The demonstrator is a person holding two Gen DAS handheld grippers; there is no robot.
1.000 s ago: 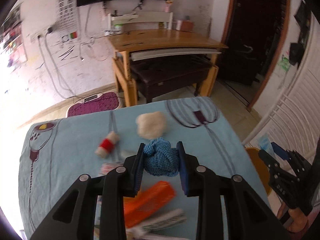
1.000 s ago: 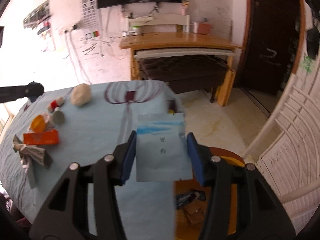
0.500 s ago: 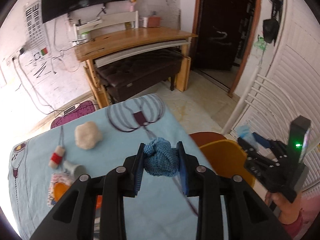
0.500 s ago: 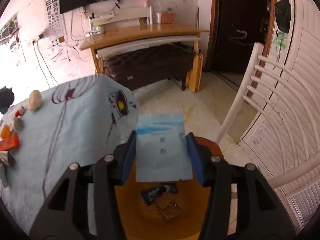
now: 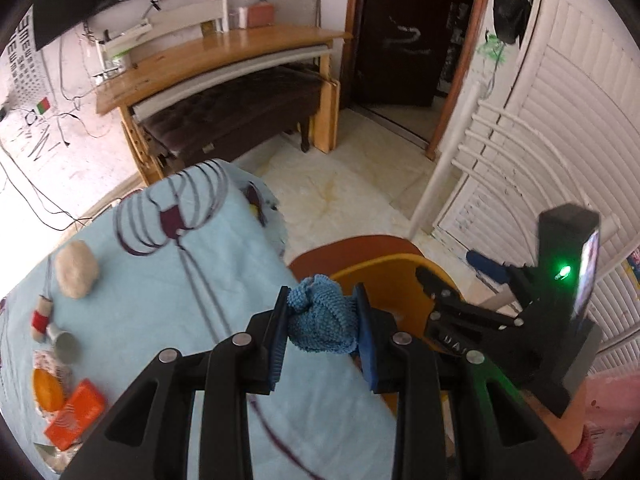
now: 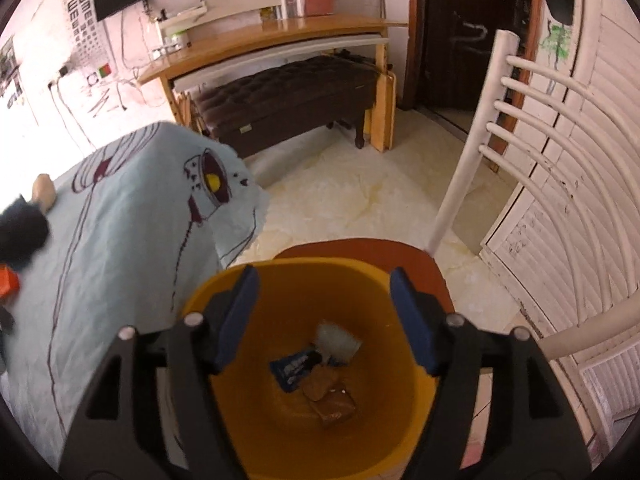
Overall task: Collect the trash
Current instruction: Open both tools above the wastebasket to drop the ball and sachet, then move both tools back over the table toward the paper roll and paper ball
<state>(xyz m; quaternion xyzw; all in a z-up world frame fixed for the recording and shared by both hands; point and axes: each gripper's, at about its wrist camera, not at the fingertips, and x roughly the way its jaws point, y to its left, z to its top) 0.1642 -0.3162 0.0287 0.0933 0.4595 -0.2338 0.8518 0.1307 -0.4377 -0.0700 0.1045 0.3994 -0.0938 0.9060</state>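
Note:
My left gripper [image 5: 322,320] is shut on a crumpled blue cloth [image 5: 322,322] and holds it above the table's right edge, next to the yellow bin [image 5: 384,276]. My right gripper [image 6: 324,308] is open and empty, right above the yellow bin [image 6: 280,432]. In the bin lie a pale blue packet [image 6: 338,344], a dark blue wrapper [image 6: 294,366] and a brown wrapper [image 6: 332,398]. The right gripper also shows in the left wrist view [image 5: 460,292], over the bin.
The table with a light blue cloth [image 5: 152,320] carries a beige lump [image 5: 76,268], a red-banded roll [image 5: 40,318], a grey cup [image 5: 66,346] and an orange box [image 5: 76,414]. The bin stands on a brown chair seat [image 6: 360,248]; its white back [image 6: 520,128] rises to the right.
My right gripper moved over the bin, opened and dropped the pale blue packet into it. My left gripper carried the blue cloth rightward toward the bin.

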